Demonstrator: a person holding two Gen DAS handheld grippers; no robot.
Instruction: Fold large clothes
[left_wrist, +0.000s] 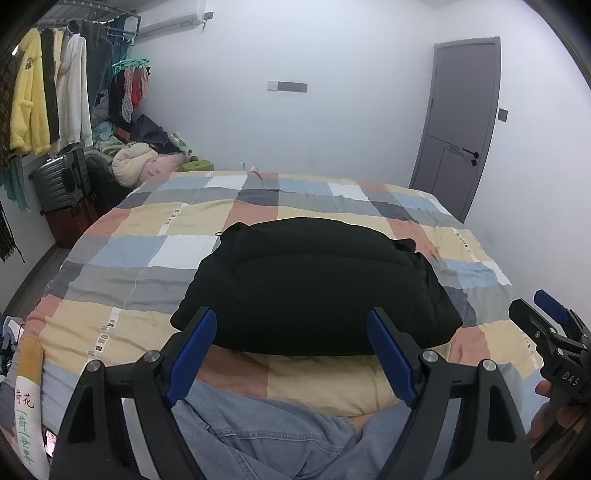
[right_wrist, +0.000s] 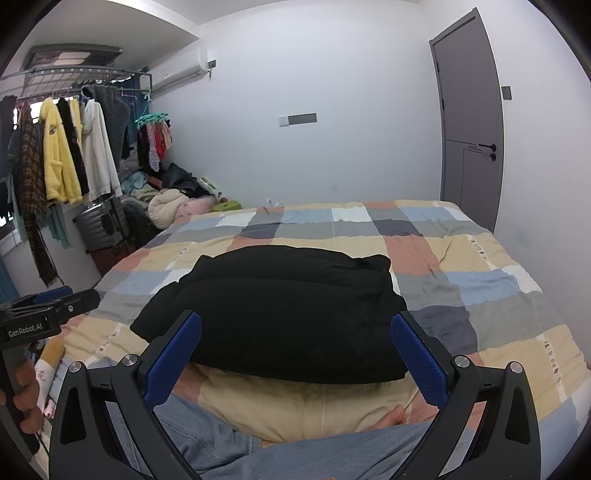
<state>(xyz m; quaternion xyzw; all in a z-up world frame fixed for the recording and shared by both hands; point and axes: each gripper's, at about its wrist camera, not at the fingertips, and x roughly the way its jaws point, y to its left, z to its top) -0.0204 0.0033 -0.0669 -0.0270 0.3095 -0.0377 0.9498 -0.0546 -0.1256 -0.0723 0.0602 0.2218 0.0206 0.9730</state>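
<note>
A black padded jacket (left_wrist: 314, 284) lies folded into a thick bundle on the checked quilt (left_wrist: 147, 221) of the bed. It also shows in the right wrist view (right_wrist: 273, 314). My left gripper (left_wrist: 291, 325) is open and empty, held just short of the bundle's near edge. My right gripper (right_wrist: 295, 332) is open and empty at the same near edge. The right gripper also shows at the right of the left wrist view (left_wrist: 546, 317). The left gripper shows at the left of the right wrist view (right_wrist: 55, 306).
The person's jeans-clad legs (left_wrist: 258, 435) rest on the near bed edge. A rack of hanging clothes (left_wrist: 48, 92), suitcases (left_wrist: 62, 184) and a pile of clothes (left_wrist: 140, 155) stand left of the bed. A grey door (left_wrist: 458, 122) is at the right.
</note>
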